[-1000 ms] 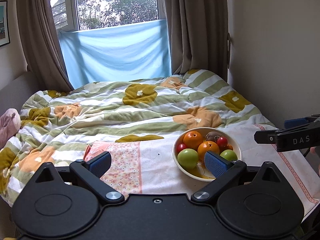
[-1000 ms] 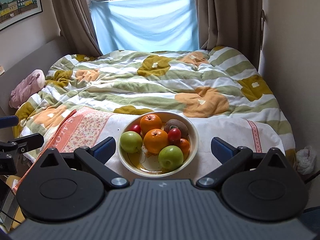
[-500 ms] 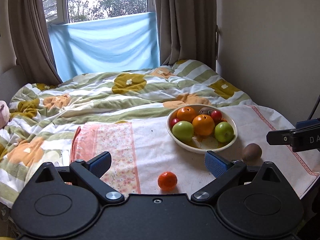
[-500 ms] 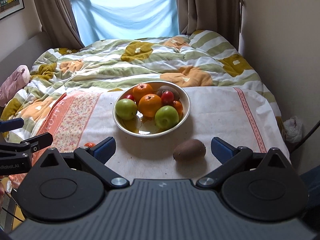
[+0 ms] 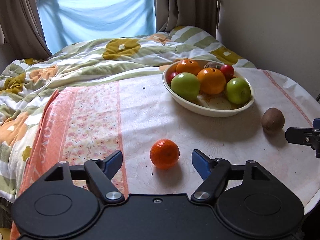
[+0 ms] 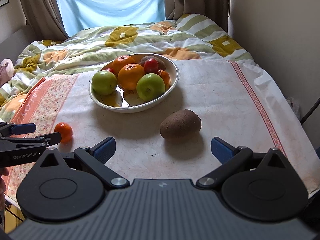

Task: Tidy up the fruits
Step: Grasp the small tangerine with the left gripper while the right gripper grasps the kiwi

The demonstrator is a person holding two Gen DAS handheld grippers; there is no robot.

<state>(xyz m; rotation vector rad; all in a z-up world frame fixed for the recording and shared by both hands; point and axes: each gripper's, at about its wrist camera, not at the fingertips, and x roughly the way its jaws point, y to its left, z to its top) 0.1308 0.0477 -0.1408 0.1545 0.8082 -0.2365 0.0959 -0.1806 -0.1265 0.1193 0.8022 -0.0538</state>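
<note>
1. My left gripper [image 5: 157, 161]: jaws had just been narrowing around the mandarin [image 5: 164, 153], not touching.
2. My right gripper [image 6: 163, 147]: wide, empty, kiwi [image 6: 180, 124] ahead.
3. Both had descended; bowl [image 5: 212, 111] awaits both strays.

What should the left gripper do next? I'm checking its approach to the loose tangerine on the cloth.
Probably ease forward and down a little more. The left gripper has just been closing, but its jaws are open and its pads sit just short of the tangerine, one to each side, touching nothing. The fruit lies loose on the tablecloth, outside the bowl.
</note>
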